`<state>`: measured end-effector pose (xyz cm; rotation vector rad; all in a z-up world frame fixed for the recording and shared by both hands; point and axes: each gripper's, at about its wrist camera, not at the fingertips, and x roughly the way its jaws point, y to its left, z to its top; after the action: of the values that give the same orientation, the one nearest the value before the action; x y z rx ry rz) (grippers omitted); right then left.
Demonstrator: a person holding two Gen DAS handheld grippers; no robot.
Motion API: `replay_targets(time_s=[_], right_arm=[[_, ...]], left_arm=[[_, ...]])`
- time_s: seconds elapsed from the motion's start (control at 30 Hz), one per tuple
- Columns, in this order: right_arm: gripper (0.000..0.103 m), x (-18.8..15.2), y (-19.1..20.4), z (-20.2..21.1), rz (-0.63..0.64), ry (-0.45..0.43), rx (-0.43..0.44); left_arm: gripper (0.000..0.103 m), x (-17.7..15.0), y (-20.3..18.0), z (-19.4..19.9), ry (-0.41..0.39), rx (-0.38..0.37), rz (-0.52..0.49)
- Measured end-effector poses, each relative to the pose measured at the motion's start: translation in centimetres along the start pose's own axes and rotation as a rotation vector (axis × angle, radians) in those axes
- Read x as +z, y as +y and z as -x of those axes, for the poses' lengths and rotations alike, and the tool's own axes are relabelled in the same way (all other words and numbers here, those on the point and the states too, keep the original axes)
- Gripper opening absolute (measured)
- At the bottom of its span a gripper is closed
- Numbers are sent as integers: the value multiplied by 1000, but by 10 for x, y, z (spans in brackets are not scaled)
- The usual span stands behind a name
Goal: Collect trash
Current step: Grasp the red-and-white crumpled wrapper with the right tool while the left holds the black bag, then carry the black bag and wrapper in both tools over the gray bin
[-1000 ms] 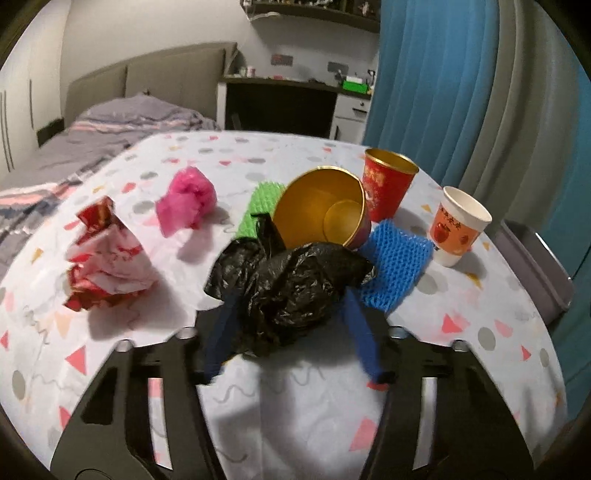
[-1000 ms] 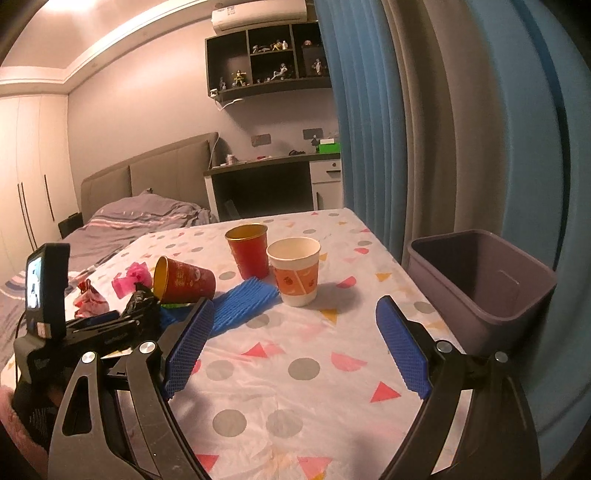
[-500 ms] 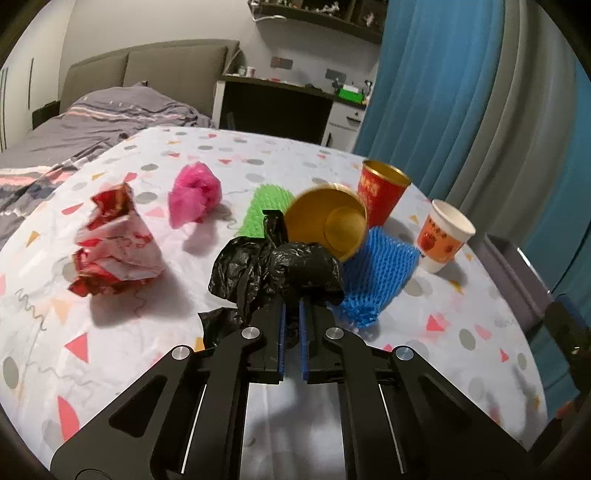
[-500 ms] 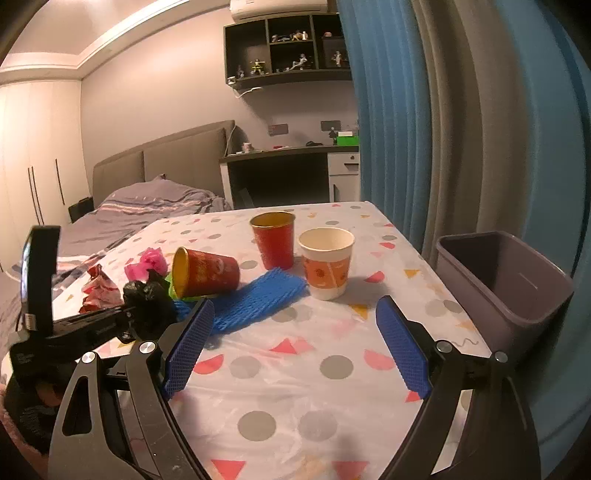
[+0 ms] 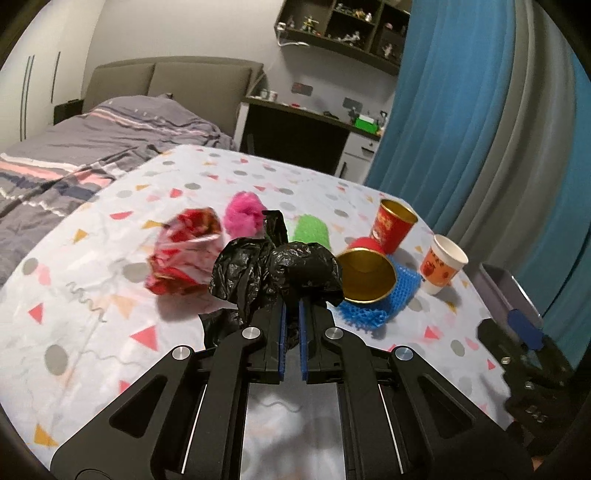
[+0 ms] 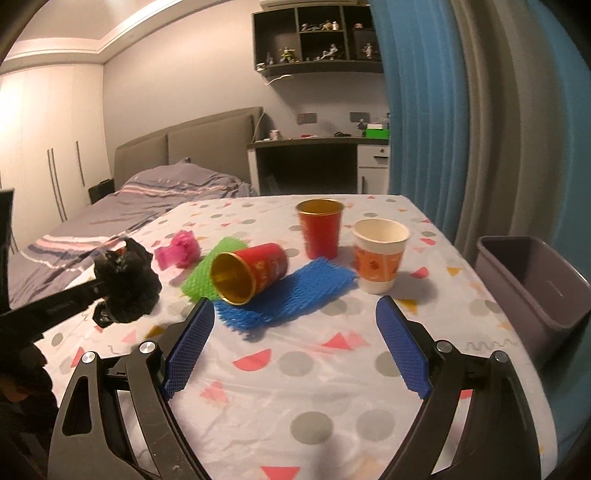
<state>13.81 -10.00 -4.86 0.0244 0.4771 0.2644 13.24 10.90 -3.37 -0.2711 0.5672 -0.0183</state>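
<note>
Black plastic bag (image 5: 277, 273), crumpled and shiny, pinched tight between the blue pads of the left gripper (image 5: 291, 332), lifted a little above the tablecloth (image 5: 110, 332). Just past its tip to the right, a red cup on its side (image 5: 365, 275), gold inside, lying on a blue mesh piece (image 5: 373, 310). Farther ahead, a green mesh piece (image 5: 310, 229) and a pink ball of plastic (image 5: 243, 214). To the left, a red and white wrapper (image 5: 184, 254), all scrunched. Right gripper (image 6: 295, 347) spread wide, holding nothing, hanging over the tablecloth. Ahead of it, an upright red cup (image 6: 319, 227) and a white and orange paper cup (image 6: 380, 254). To its right, a gray bin (image 6: 535, 288) beside the table. White cloth with dots and triangles. Behind, a bed (image 6: 129, 206), a desk (image 6: 317, 162), a wall shelf (image 6: 317, 35), blue curtains (image 6: 424, 110).
</note>
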Motion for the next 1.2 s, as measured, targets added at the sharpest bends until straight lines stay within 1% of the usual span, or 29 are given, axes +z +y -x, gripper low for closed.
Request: replay_targets(time_s=[0.13,0.3,0.4,0.5,0.6,0.73,0.8,0.83,0.87,0.97,1.0,1.03,1.1,1.13,1.2], right_arm=[[85,4,23,-13,31,11,44],[82,10,66,-38,73,51,137],[81,12,99,-54,108,60,188],[81,15,128,-73,130,78,231],[81,19,153,-94,150,94,248],[81,26,174,-115,161,106,256],[76,29,182,-126,156,122,259],[76,30,184,-130,149,130,264],[74,31,186,-135,140,141,271],[61,28,192,-148,143,184,291],[48,28,193,-148,143,191,302],[40,28,194,-148,145,189,309],[27,28,199,-147,169,186,303],[23,29,199,-145,172,182,308],[22,30,196,-138,161,171,307]], left_arm=[[4,7,19,19,-32,22,26],[4,18,47,38,-81,53,62],[4,21,67,43,-101,101,78],[4,23,93,40,-100,160,110],[4,26,114,41,-104,208,129],[4,28,133,40,-104,242,152],[4,29,140,38,-98,249,164],[4,29,143,38,-94,250,167],[4,29,145,36,-90,250,169],[4,31,147,35,-84,244,171],[4,31,148,35,-81,242,168],[4,32,148,35,-78,244,167],[4,32,148,37,-74,239,169],[4,32,147,37,-75,237,168],[4,33,142,41,-80,238,160]])
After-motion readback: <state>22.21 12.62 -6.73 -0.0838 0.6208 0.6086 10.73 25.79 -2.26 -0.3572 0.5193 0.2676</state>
